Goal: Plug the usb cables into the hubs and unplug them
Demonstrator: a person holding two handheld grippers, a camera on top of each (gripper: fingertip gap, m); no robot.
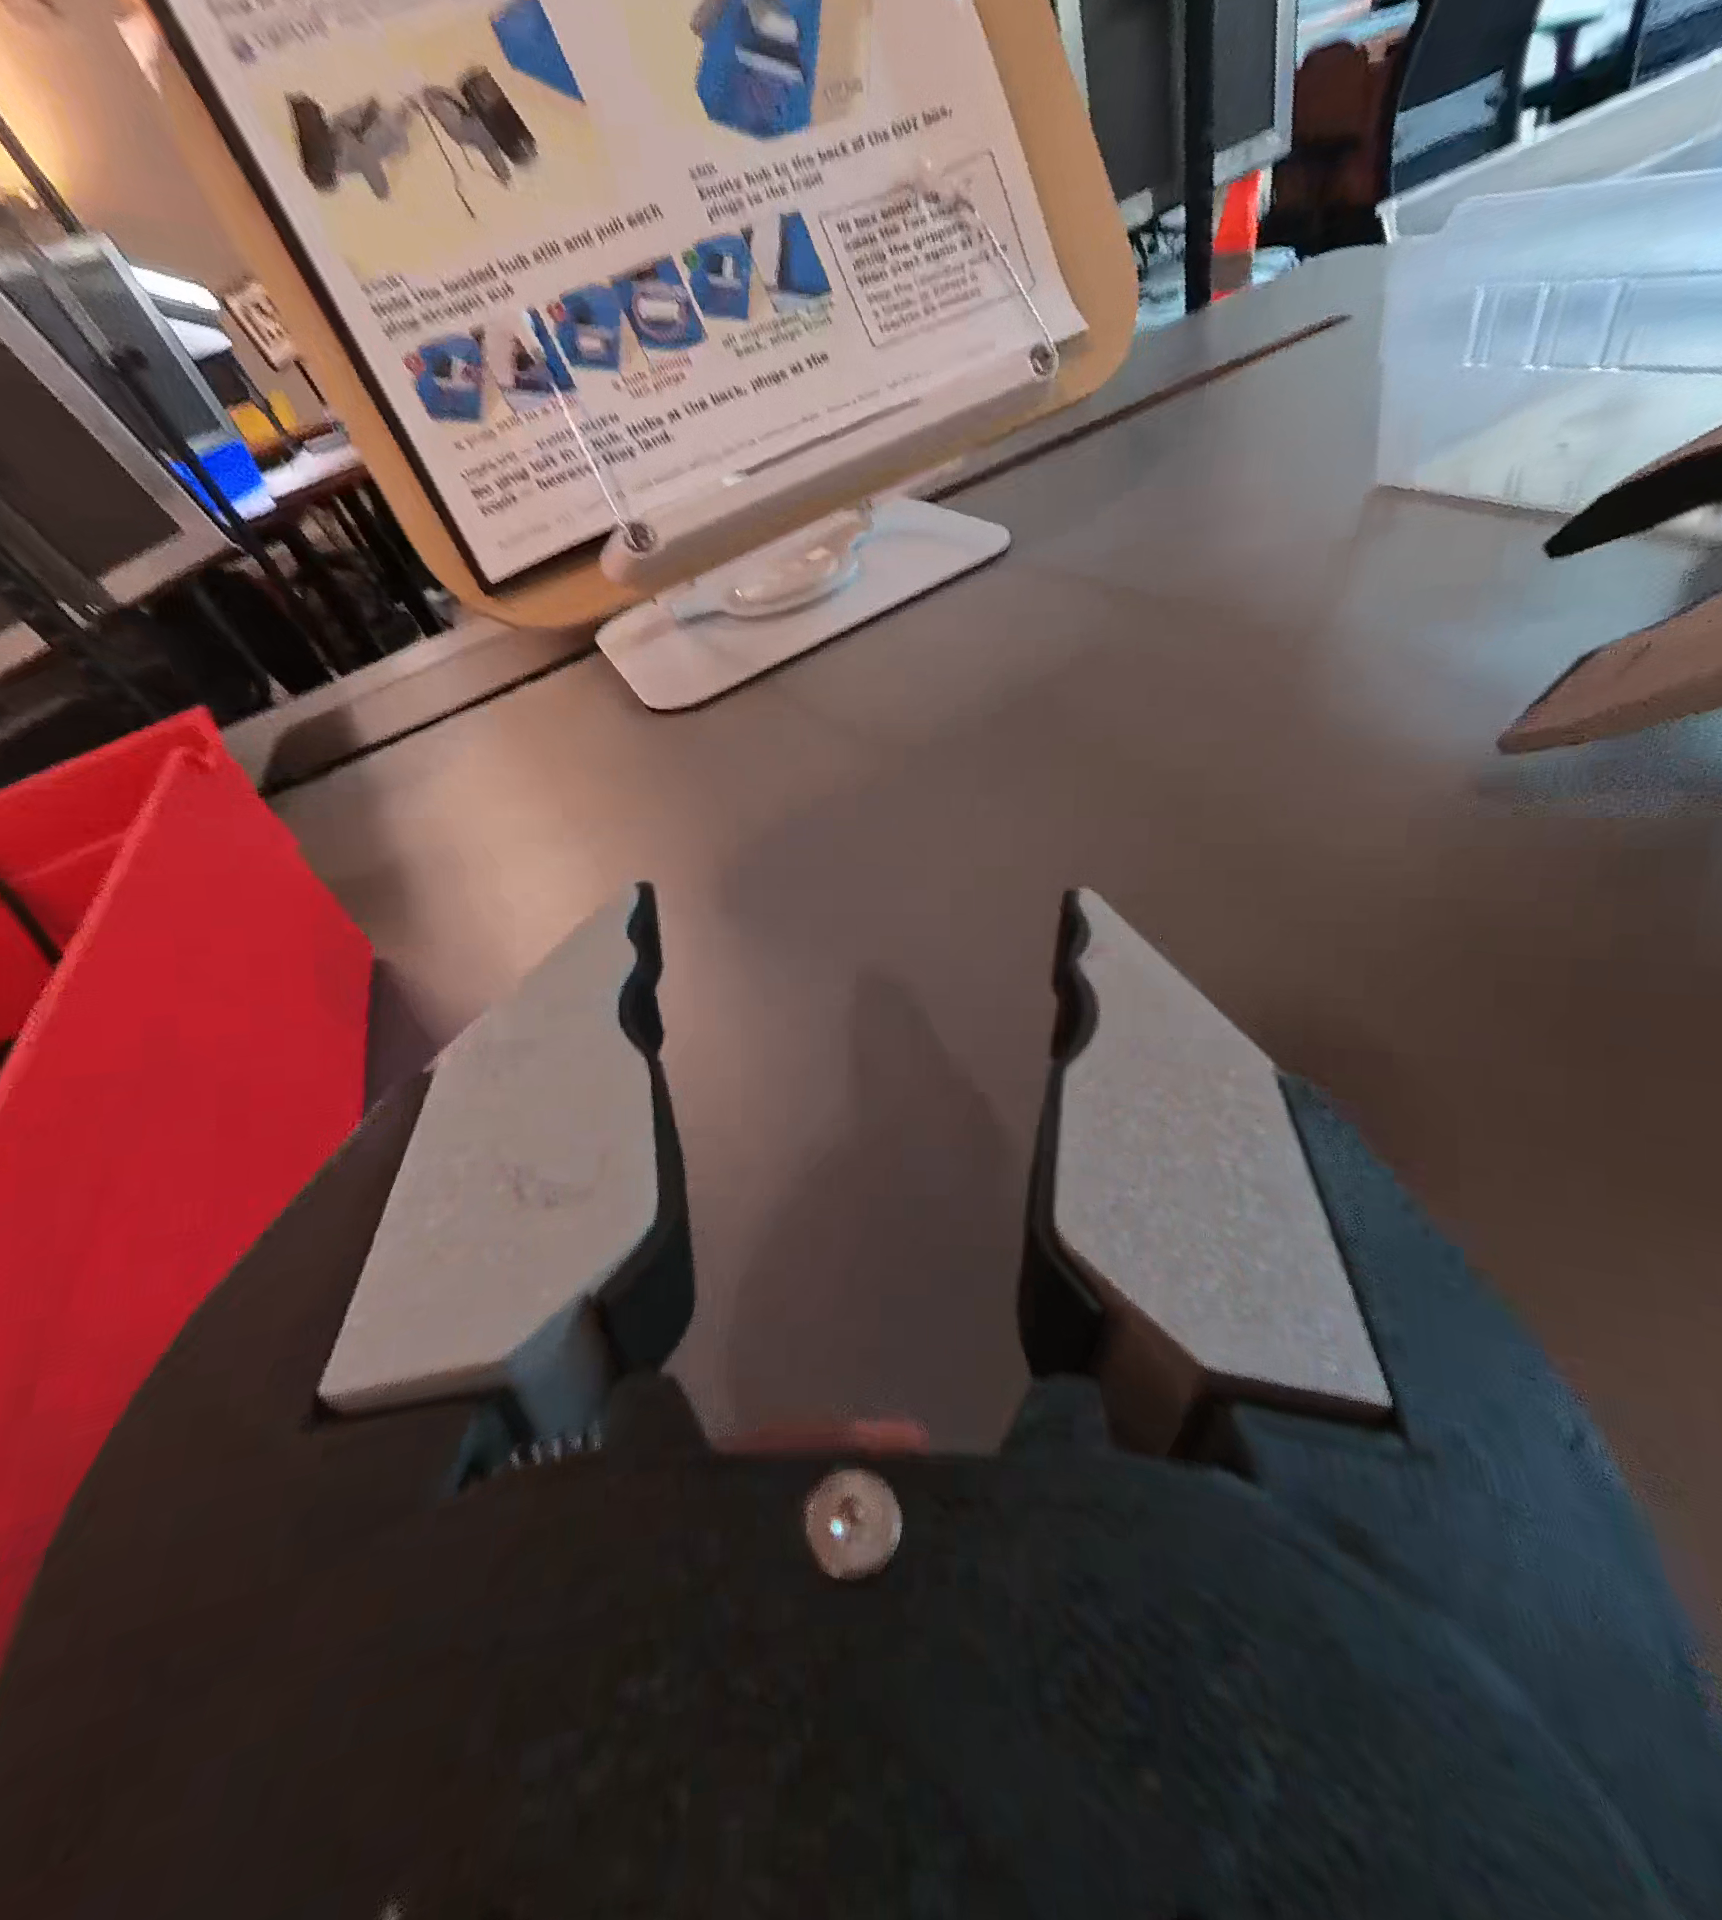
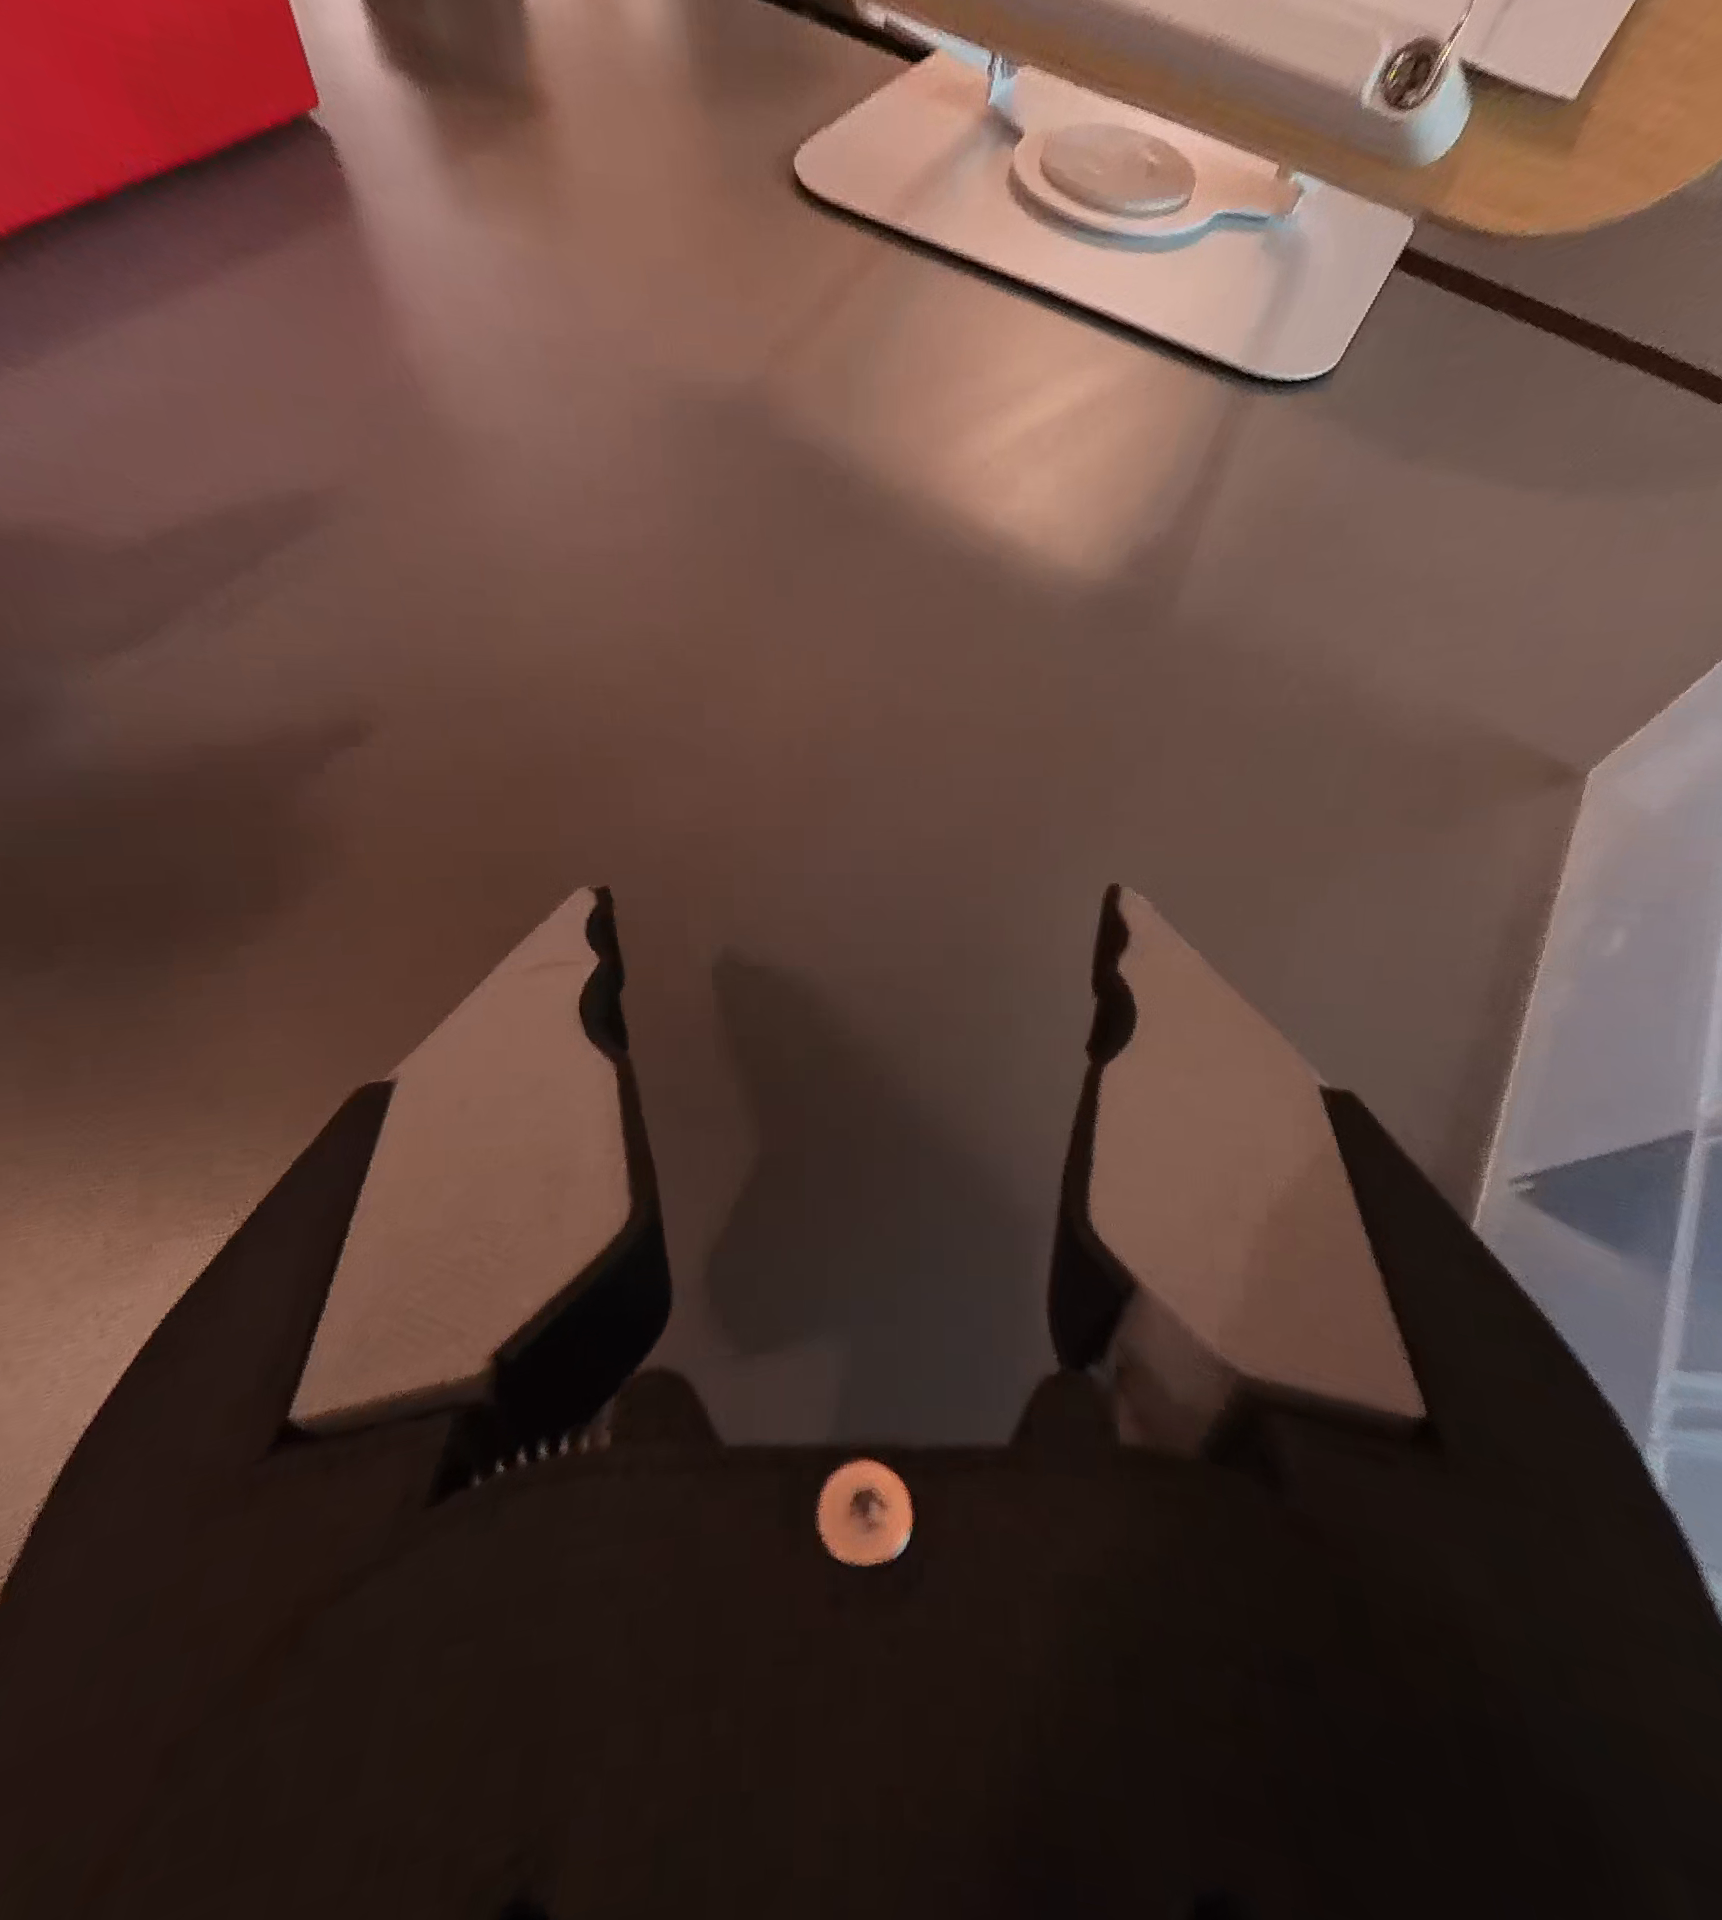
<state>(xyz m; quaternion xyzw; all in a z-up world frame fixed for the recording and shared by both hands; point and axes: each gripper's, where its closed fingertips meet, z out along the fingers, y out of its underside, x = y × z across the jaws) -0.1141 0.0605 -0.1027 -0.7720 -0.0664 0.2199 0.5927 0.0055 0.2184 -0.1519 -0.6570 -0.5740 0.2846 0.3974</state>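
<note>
Hubs and usb cables cannot be made out in either view; only a thin black cable (image 1: 0,894) is seen running down into the red bin (image 1: 140,1091) at the left edge of the left wrist view, and what it belongs to cannot be told. Nothing is held by the left gripper (image 1: 857,914): its 2 grey fingers (image 1: 514,1174) are spread wide apart above the bare dark table (image 1: 940,748), with only table surface seen in the gap. The right gripper (image 2: 855,914) is likewise held wide open and empty over the same table, its 2 fingers (image 2: 493,1174) lit more dimly. In the left wrist view the tips of the right gripper are seen at the far right edge, also parted, with nothing between them. The red bin stands just beside the left gripper on its left side, and its corner is caught at the upper left of the right wrist view. Farther back on the table, a printed instruction sheet (image 1: 649,239) is carried on a tan board with rounded corners, propped on a white stand (image 1: 815,613) with a flat plate base. A clear plastic bin (image 1: 1584,353) is set at the right of the table, just beside the right gripper. Beyond the table, blurred office furniture is seen.
</note>
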